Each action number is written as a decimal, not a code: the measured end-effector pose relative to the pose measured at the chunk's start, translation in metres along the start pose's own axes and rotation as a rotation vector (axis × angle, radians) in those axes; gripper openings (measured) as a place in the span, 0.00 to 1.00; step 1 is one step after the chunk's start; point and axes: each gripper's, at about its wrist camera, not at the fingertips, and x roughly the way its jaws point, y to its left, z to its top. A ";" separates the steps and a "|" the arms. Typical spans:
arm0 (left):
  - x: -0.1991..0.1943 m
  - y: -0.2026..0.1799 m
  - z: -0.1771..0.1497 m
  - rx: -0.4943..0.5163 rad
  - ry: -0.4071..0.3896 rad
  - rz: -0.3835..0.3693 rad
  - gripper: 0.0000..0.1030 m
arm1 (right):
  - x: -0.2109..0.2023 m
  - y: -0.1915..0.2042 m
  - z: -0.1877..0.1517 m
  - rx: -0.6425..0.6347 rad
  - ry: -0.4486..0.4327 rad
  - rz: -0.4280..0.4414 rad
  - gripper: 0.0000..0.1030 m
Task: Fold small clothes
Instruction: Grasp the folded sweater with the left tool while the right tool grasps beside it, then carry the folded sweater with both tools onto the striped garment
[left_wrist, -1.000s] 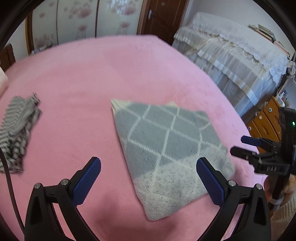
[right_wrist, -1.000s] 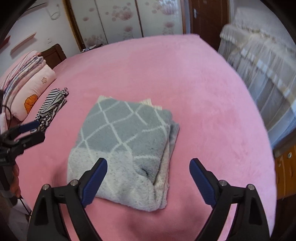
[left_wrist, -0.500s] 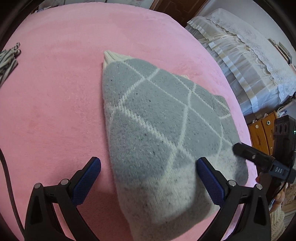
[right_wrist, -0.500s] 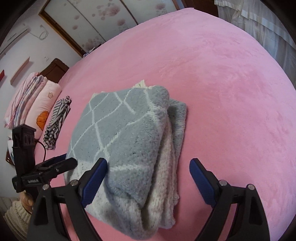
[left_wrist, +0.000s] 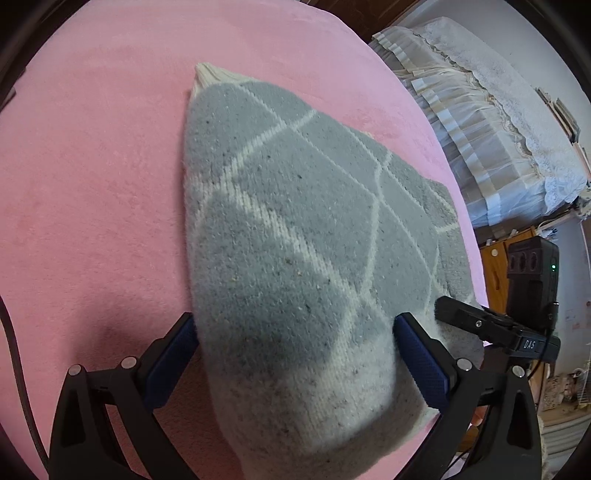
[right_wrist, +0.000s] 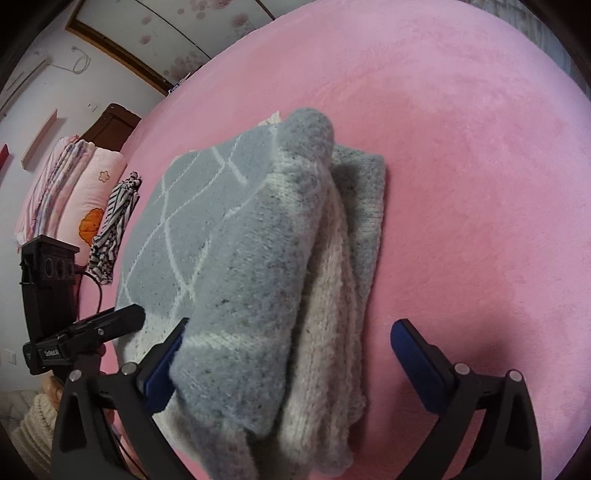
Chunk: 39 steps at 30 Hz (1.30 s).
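A folded grey and cream knit sweater (left_wrist: 295, 229) with a white diamond pattern lies on the pink bed (left_wrist: 92, 184). My left gripper (left_wrist: 295, 354) is open, its blue pads either side of the sweater's near cream edge. My right gripper (right_wrist: 288, 362) is open too, straddling the sweater's (right_wrist: 236, 236) near corner where the folded layers show; its left pad (right_wrist: 162, 365) touches the knit and its right pad (right_wrist: 417, 358) is over bare bedding. Each gripper shows in the other's view, the right in the left wrist view (left_wrist: 491, 325), the left in the right wrist view (right_wrist: 85, 336).
A striped black and white garment (right_wrist: 114, 221) lies at the far left of the bed beside stacked pink pillows (right_wrist: 74, 184). A second bed with a lace cover (left_wrist: 498, 122) and a wooden cabinet (left_wrist: 498, 269) stand past the bed's right edge.
Both grippers have moved forward and down onto the sweater's near edge, which now fills the space between their fingers. The jaws stay open.
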 end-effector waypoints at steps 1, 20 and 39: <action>0.002 0.002 0.000 -0.008 0.006 -0.016 1.00 | 0.002 -0.001 0.001 0.002 0.009 0.013 1.00; -0.021 -0.017 -0.009 0.095 -0.099 0.062 0.68 | -0.001 0.025 -0.002 -0.041 -0.072 0.030 0.60; -0.137 -0.008 -0.017 0.124 -0.232 0.085 0.54 | -0.041 0.109 -0.016 -0.106 -0.184 0.036 0.53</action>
